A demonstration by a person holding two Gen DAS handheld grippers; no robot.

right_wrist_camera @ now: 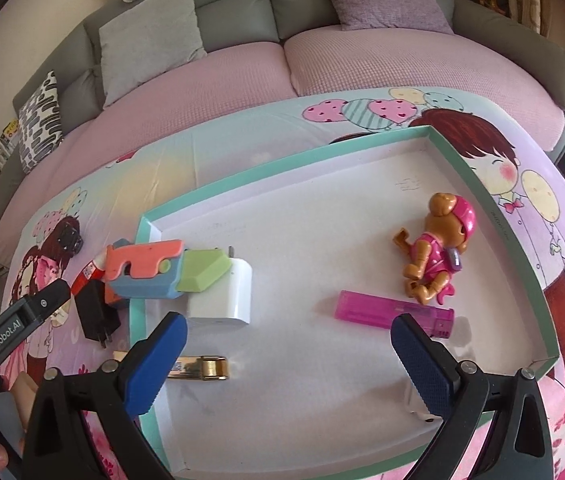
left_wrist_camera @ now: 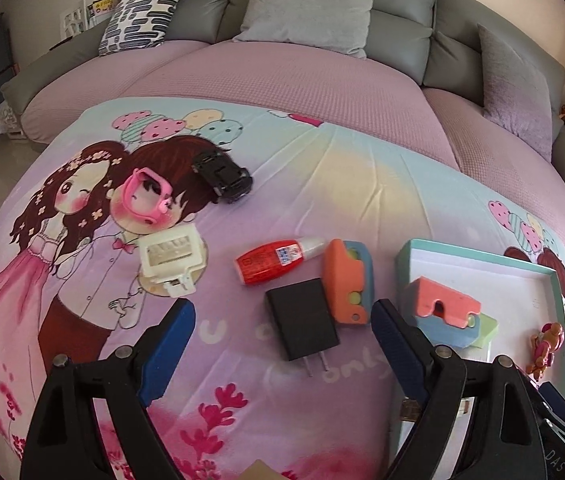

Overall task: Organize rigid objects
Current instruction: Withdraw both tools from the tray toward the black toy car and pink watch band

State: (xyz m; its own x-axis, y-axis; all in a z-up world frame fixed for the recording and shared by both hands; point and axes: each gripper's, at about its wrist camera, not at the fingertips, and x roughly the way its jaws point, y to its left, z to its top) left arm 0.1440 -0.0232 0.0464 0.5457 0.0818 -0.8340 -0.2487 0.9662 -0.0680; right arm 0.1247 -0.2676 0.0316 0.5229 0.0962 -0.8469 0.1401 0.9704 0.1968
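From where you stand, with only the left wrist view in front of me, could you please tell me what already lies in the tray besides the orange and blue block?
Observer: A white charger sits beside that block, inside the tray.
Operator: Thank you. Is there anything further to the right?
Observer: Yes, a pink lighter lies flat near the toy dog.
Operator: And are the right tongs holding anything?
Observer: No, the right tongs are open and empty above the tray floor, with a gold clip lying by their left finger.
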